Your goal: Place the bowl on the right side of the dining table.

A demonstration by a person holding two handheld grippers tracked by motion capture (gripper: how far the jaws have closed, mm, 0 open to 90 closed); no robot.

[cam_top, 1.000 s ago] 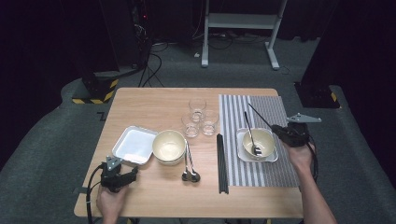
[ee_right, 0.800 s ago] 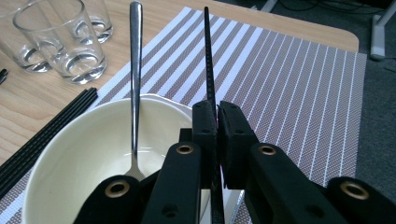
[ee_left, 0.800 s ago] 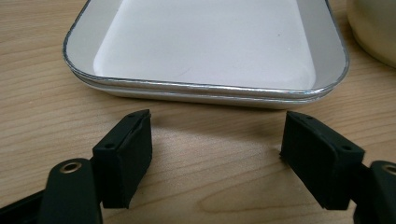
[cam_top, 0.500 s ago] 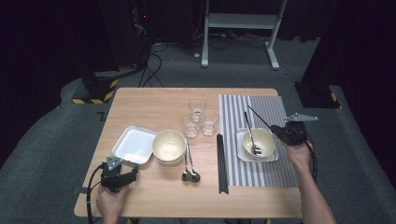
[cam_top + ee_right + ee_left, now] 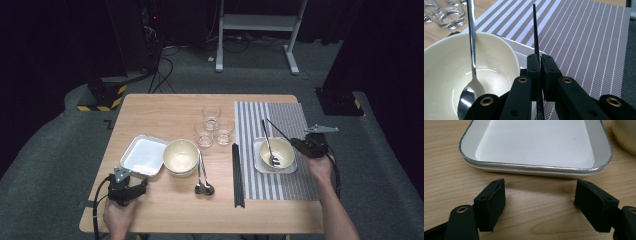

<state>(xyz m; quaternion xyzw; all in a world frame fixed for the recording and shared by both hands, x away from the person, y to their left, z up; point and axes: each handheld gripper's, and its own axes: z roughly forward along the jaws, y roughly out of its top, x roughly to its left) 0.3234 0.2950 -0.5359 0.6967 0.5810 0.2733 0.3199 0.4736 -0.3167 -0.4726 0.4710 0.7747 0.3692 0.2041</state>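
A set table, with a chopstick pinched in the right gripper.

The wooden table [image 5: 150, 115] stood on grey carpet in a dark room, a white desk frame [image 5: 260, 22] behind it. A striped placemat [image 5: 295, 120] covered its right part, bearing a cream bowl [image 5: 285, 150] with a spoon [image 5: 268, 145] on a square plate [image 5: 257, 152]. Left of the mat lay two black chopsticks [image 5: 238, 175], three glasses [image 5: 212, 125], a second bowl [image 5: 181, 156], two spoons [image 5: 202, 177] and a white tray [image 5: 145, 155]. The right gripper [image 5: 540, 62], just beside the bowl, pinched a thin black chopstick [image 5: 535, 30] slanting over the mat. The left gripper [image 5: 540, 200] rested before the tray, jaws spread, holding nothing.
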